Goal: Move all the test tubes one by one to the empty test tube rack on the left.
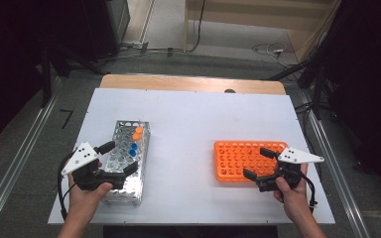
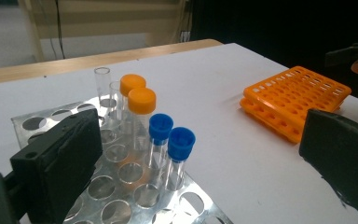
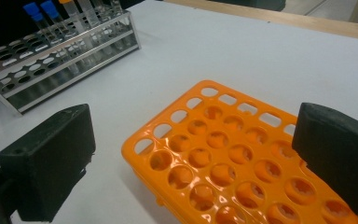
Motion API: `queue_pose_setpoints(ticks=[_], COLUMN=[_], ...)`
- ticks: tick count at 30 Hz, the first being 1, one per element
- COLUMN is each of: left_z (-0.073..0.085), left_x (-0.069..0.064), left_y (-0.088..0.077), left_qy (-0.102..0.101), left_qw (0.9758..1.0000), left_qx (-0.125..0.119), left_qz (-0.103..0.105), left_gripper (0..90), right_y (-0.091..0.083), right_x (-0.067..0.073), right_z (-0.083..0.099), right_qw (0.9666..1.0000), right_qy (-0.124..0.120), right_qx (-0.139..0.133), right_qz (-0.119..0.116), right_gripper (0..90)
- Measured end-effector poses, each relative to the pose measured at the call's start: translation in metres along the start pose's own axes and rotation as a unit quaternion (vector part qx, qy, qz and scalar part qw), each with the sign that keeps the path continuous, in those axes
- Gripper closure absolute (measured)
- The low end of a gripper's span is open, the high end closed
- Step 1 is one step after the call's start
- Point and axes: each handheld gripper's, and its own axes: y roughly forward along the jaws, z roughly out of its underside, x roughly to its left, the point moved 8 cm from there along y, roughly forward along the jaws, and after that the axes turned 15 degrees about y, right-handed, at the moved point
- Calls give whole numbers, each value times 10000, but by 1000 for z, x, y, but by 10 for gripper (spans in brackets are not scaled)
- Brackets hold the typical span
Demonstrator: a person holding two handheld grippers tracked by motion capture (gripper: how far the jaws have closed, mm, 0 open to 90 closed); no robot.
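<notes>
My left claw (image 1: 119, 158) is spread over the perforated metal tube rack (image 1: 124, 163), lower left of frame, lined up on the two blue-capped clear tubes (image 2: 171, 151); two orange-capped tubes (image 2: 137, 100) stand just behind. Right claw (image 1: 260, 162) is also spread, empty, above the empty orange plastic rack (image 1: 238, 158) at lower right. Looks like staging for a transfer across the white worktop (image 1: 188, 124).

White desk (image 1: 193, 119) with a wooden edge strip (image 1: 192, 84) along its far side. Grey floor (image 1: 228, 62) beyond, crossed by dark cables (image 1: 168, 50). Metal rails (image 1: 15, 166) flank the desk at left and right; pale wooden furniture (image 1: 258, 15) stands at rear.
</notes>
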Motion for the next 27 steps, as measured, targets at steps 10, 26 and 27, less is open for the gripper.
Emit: queue_pose_setpoints(ticks=[10,26,27], left_z=[13,27,27], left_x=[1,2,2], left_y=[-16,-23,-23], left_qy=[2,0,-9], left_qw=[9999,9999,9998], left_qx=[-72,-98,-125], left_qz=[89,103,121], left_gripper=[0,0,0], right_y=[-18,-45,-45], right_x=[-19,-53,-55], right_z=[14,36,37], right_qw=[9996,9980,9978], right_qy=[81,241,228], right_qx=[19,-55,-37], right_qz=[262,577,623], right_gripper=[0,0,0])
